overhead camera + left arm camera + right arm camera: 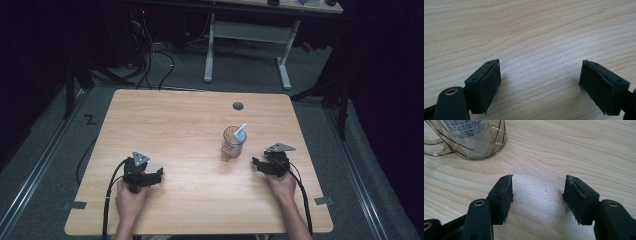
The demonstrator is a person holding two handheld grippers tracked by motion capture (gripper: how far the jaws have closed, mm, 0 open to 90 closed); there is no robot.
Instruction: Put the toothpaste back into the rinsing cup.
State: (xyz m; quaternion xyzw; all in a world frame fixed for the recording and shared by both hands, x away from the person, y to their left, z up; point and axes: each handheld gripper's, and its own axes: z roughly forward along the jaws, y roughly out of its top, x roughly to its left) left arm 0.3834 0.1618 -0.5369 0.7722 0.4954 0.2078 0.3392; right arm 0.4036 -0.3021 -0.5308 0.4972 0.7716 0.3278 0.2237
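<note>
The glass mug [233, 144] stands upright on the table [165, 120] with a white packet [241, 133] leaning inside it — dropped in, I judge, so the mug props it up. The right gripper [256, 164] sits just beside the mug, jaws spread and empty, the mug's base [477, 150] ahead of them. The left gripper [159, 175] rests well apart from the mug — jaws wide over bare wood, out of the way.

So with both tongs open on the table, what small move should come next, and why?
Probably ease the right tongs toward the glass mug. Their jaws stand open with nothing between them, and the mug, with a white packet standing in it, sits just ahead and to their left. The left tongs rest farther away, also open.
</note>
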